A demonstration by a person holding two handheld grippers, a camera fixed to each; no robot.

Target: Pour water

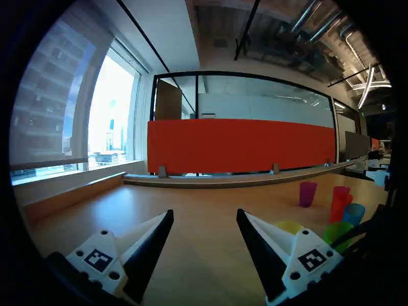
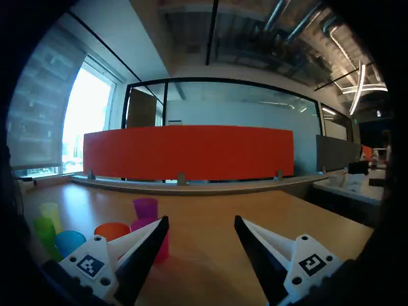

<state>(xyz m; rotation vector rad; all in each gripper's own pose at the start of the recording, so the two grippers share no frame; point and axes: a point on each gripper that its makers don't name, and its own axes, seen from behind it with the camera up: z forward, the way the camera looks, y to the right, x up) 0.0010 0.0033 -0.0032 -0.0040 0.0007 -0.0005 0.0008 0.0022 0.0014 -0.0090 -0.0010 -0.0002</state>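
The coloured cups (image 1: 340, 196) stand in a loose cluster on the wooden surface (image 1: 204, 196), and none of them is held. In the left gripper view they sit to the right of the left tongs (image 1: 204, 214). The purple cup (image 1: 307, 194) is farthest, the red-orange cup (image 1: 338, 208) and blue cup (image 1: 354, 214) are nearer, and the green cup (image 1: 335, 233) is nearest. The yellow cup (image 1: 288, 226) is partly hidden behind a finger.

In the right gripper view the cluster lies to the left of the right tongs (image 2: 201, 220). The purple cup (image 2: 145, 208) is far, the red-orange cup (image 2: 112, 230) and blue cup (image 2: 70, 242) are near, and the green cup (image 2: 45, 232) and yellow cup (image 2: 50, 211) are at the far left. A magenta cup (image 2: 162, 250) stands just behind the left finger.

Both tongs are released, with their fingers spread wide over bare wood and nothing between them. An orange-red divider panel (image 1: 239, 145) runs along the far edge of the surface, and a bright window (image 1: 109, 122) is on the left.
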